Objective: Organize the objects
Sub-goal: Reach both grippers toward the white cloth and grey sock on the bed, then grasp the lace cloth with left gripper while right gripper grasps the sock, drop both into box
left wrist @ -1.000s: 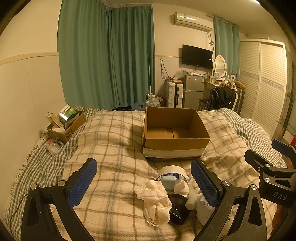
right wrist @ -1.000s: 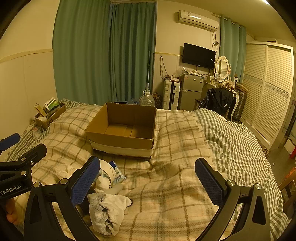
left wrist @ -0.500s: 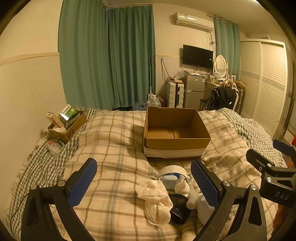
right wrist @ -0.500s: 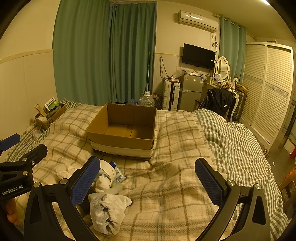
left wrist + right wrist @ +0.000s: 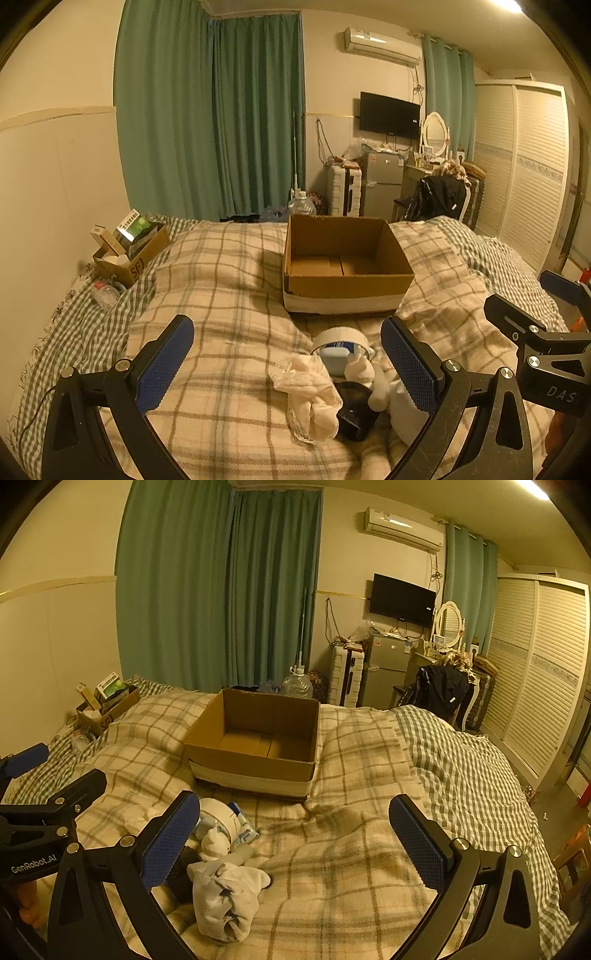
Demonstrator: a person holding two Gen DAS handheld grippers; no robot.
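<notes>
Both tools hover over a bed covered by a soft, woven plaid blanket in cream and brown. The left hand-held gripper has its jaws spread wide and grips nothing; its blue, dimpled pads frame a small heap of things. The right hand-held gripper is likewise wide and unloaded, with the heap by its left finger. In the heap lie a crumpled cream cloth, a round roll of white tape with a pale blue rounded block inside it, a glossy black rounded object and a bunched white knit sock. Just beyond the heap stands an open rectangular cardboard box, matte brown with a white band at its base.
</notes>
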